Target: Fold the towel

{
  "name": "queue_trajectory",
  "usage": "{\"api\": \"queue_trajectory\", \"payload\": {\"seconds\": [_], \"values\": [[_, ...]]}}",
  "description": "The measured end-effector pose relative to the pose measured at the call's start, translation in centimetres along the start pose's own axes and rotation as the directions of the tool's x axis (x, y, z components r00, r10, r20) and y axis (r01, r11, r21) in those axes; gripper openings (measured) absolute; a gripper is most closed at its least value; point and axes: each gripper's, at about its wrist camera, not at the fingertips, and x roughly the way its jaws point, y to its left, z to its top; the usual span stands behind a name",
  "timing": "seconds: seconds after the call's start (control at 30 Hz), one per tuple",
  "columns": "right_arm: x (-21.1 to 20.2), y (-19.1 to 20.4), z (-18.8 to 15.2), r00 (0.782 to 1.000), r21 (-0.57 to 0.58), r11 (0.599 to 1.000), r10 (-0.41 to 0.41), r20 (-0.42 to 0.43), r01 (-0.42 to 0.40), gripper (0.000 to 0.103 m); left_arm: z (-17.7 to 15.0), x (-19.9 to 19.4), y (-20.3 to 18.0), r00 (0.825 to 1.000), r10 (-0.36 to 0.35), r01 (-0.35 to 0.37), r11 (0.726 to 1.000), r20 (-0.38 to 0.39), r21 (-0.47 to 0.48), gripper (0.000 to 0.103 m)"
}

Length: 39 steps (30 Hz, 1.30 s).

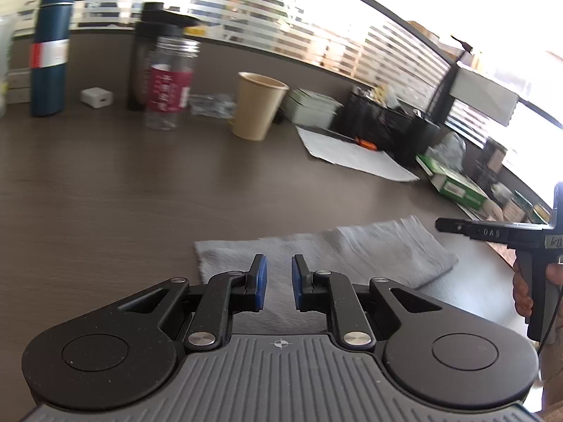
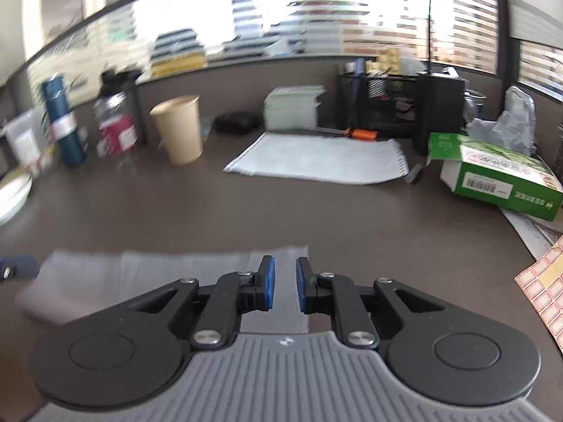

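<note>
A grey folded cloth towel [image 1: 316,256] lies flat on the dark brown wooden tabletop [image 1: 123,193], near its front edge. The left gripper [image 1: 278,283] hovers over the towel's left part, its blue pads parted with nothing pinched between them. The right gripper [image 2: 285,283] hovers at the towel's right end, its jaws likewise slightly apart and empty. A beige paper cup [image 2: 179,128] stands well behind, toward the back edge.

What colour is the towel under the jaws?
Light grey towel; clearest in the left wrist view.
</note>
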Motion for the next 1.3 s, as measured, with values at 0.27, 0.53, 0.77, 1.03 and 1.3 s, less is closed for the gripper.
{"api": "queue_trajectory", "payload": {"seconds": [0.27,0.53,0.77,1.03,1.3], "values": [[-1.4,0.7,-2.5,0.997,-0.107,0.994,-0.042,-0.065,0.035,0.018,-0.2,1.3,0.8,0.998,0.060,-0.060,0.998,-0.023,0.004,0.021],[-2.7,1.1,-2.0,1.000,-0.077,0.997,-0.009,-0.001,0.009,0.018,-0.3,-0.9,-1.6,0.999,-0.031,0.030,0.999,0.030,0.040,0.022],[-0.7,4.9,-1.9,0.996,-0.137,0.986,0.092,-0.017,-0.094,0.018,-1.8,0.9,-6.7,0.983,-0.184,0.184,0.976,-0.014,0.116,0.024],[-0.6,4.9,-2.8,0.992,-0.117,0.986,0.117,-0.041,-0.121,0.018,-2.9,3.9,-8.2,0.982,-0.175,0.183,0.972,-0.067,0.146,0.023],[-0.7,4.7,-3.0,0.991,-0.116,0.984,0.132,-0.034,-0.136,0.019,-2.2,0.9,-1.1,0.999,-0.023,0.024,1.000,-0.029,0.015,0.022]]}}
